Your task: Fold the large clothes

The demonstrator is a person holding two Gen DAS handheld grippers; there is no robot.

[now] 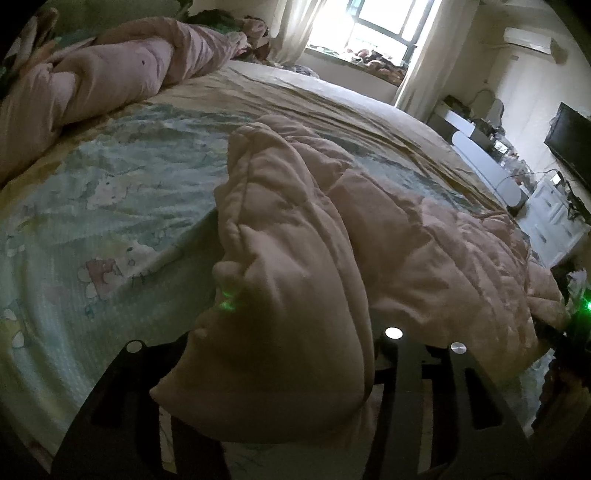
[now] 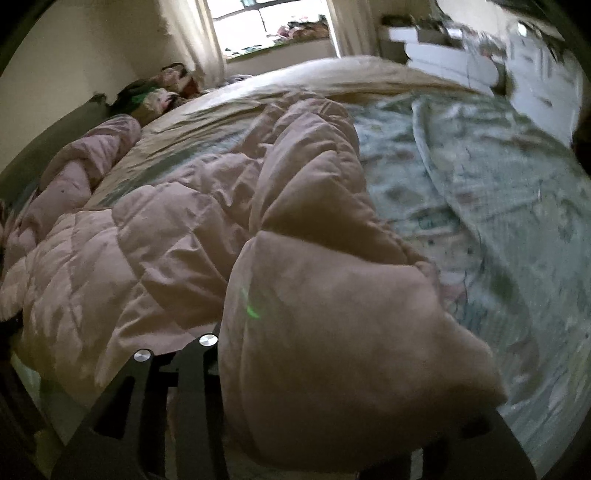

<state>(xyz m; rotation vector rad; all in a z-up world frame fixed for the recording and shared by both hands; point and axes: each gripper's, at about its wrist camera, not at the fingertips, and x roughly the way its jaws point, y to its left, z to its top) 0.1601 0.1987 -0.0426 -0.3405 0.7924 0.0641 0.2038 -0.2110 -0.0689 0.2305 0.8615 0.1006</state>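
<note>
A large pink quilted garment (image 1: 369, 236) lies crumpled across the bed. In the left wrist view a thick fold of it bulges up between the dark fingers (image 1: 393, 354) of my left gripper (image 1: 266, 343), held clear of the sheet, its corner jutting over the left finger. In the right wrist view another thick fold of the garment (image 2: 332, 332) fills my right gripper (image 2: 343, 373). The left finger (image 2: 201, 354) shows beside the cloth. The fabric mostly covers the right one. The pads of both grippers are hidden by cloth.
The bed carries a pale green cartoon-print sheet (image 1: 92, 221). A second pink quilt (image 1: 110, 74) is bunched by the headboard. A window with curtains (image 1: 376, 26) is beyond the bed; white drawers (image 1: 554, 221) and a dark screen (image 1: 572, 144) stand to the right.
</note>
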